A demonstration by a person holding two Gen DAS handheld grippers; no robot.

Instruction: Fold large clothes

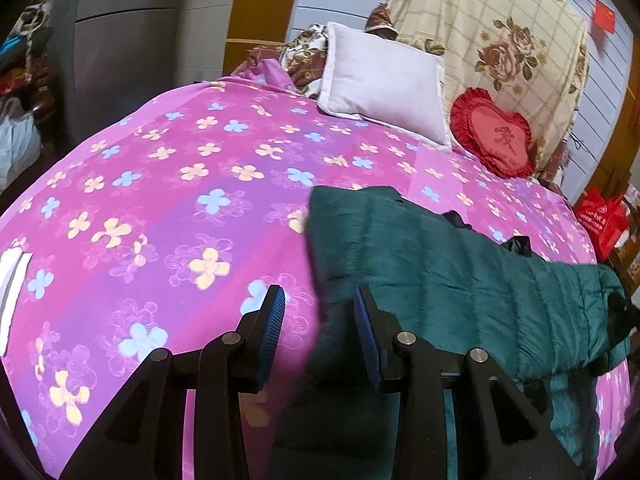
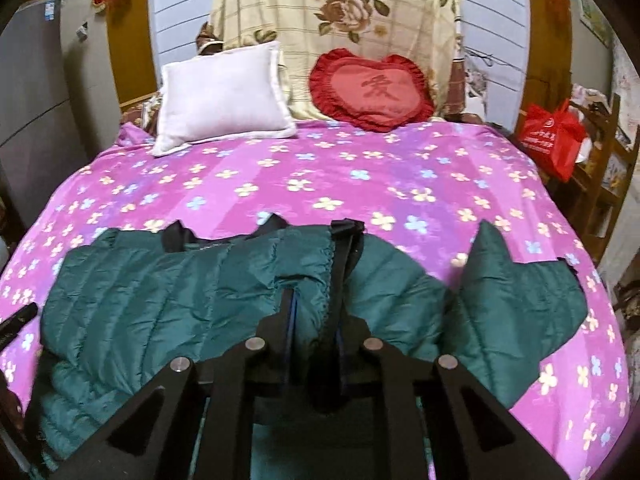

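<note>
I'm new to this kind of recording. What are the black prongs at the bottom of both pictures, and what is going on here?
They are two hand-held tools, each with two fingers and a camera looking along them. One picture comes from the left tool, which is open at the near edge of a green padded jacket. The other comes from the right tool, closed on the jacket near its black-trimmed edge. The jacket lies on a bed with a pink flowered cover. A white pillow and a red heart cushion sit at the head.

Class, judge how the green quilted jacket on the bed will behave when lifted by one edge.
The green quilted jacket probably droops limply, since it lies creased. Its puffy quilting suggests lightness. The sheen hints it may slip from the right gripper.
</note>
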